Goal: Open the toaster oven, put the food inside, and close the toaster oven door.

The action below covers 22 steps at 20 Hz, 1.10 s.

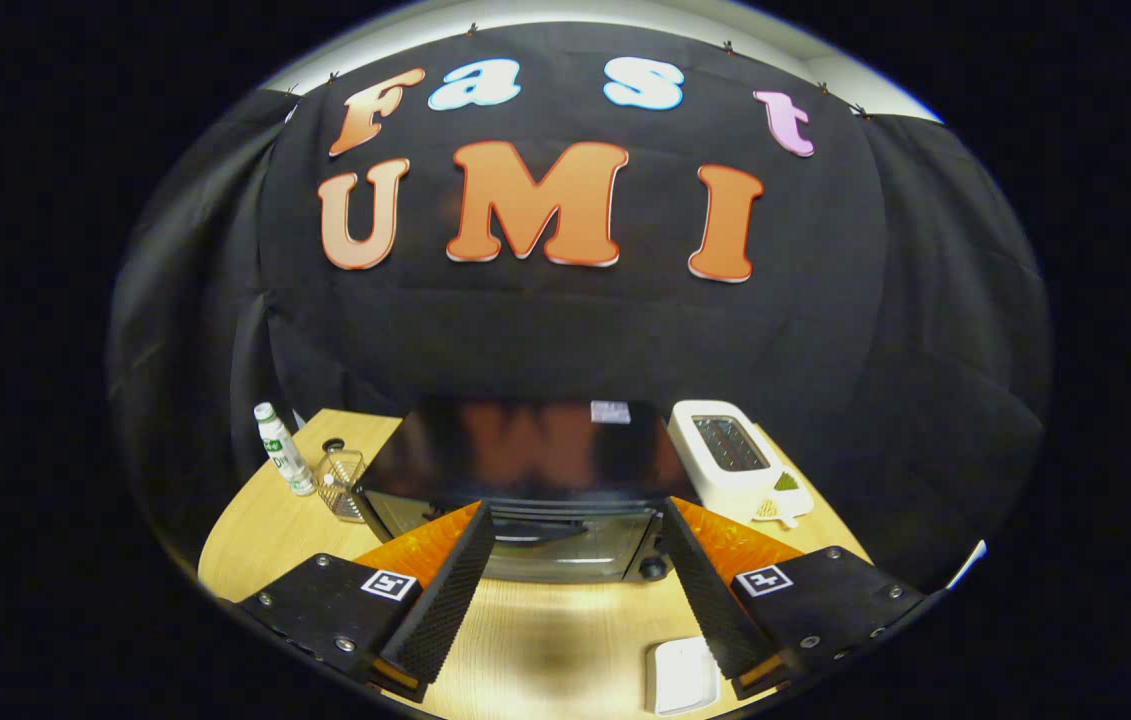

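Note:
A black toaster oven point(525, 455) with a glossy top stands on the wooden table point(245, 530), just beyond my fingers. Its glass door point(565, 550) is closed, and the dark handle point(535, 530) runs across the top of the door. A knob point(653, 568) sits at the door's right. My gripper point(575, 560) is open and held above the table in front of the oven, with nothing between its fingers. A small white dish point(682, 675) lies on the table under the right finger; I cannot tell what it holds.
A white pop-up toaster point(730, 460) stands right of the oven, with a small piece of toy food point(775, 505) in front of it. A white bottle point(283, 450) and a clear glass point(340, 480) stand to the oven's left. Black cloth closes the booth behind.

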### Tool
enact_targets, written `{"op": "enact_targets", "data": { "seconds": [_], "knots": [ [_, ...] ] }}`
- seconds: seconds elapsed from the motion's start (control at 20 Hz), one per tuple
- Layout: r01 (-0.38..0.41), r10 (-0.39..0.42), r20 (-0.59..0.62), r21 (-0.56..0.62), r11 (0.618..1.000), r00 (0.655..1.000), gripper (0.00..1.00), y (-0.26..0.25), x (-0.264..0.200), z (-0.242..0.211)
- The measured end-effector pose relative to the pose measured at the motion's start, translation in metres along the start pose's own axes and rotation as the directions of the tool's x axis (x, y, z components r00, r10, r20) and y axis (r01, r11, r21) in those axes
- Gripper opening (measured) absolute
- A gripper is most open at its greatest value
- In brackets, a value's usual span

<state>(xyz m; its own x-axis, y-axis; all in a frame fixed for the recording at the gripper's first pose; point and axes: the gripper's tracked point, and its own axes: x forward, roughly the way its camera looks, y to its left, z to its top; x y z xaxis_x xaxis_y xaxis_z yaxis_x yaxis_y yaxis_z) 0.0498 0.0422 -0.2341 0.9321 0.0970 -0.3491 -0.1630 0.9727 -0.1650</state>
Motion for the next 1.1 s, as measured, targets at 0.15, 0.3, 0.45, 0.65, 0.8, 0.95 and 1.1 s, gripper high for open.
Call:
{"op": "enact_targets", "data": {
  "seconds": [0.15,0.3,0.45,0.65,0.8,0.95,1.1],
  "knots": [
    [0.029,-0.029,0.08,0.009,1.0,0.996,1.0,-0.028,-0.021,0.046],
    [0.039,-0.047,0.146,0.054,0.998,0.988,1.0,-0.052,-0.049,0.088],
    [0.071,-0.079,0.214,0.046,0.996,0.974,1.0,-0.075,-0.079,0.125],
    [0.058,-0.081,0.319,0.083,0.995,0.944,1.0,-0.089,-0.116,0.173],
    [0.097,-0.126,0.344,0.099,0.99,0.93,1.0,-0.108,-0.129,0.177],
    [0.104,-0.138,0.33,0.118,0.988,0.934,1.0,-0.114,-0.132,0.169],
    [0.094,-0.13,0.313,0.125,0.988,0.941,1.0,-0.113,-0.129,0.161]
  ]
}}
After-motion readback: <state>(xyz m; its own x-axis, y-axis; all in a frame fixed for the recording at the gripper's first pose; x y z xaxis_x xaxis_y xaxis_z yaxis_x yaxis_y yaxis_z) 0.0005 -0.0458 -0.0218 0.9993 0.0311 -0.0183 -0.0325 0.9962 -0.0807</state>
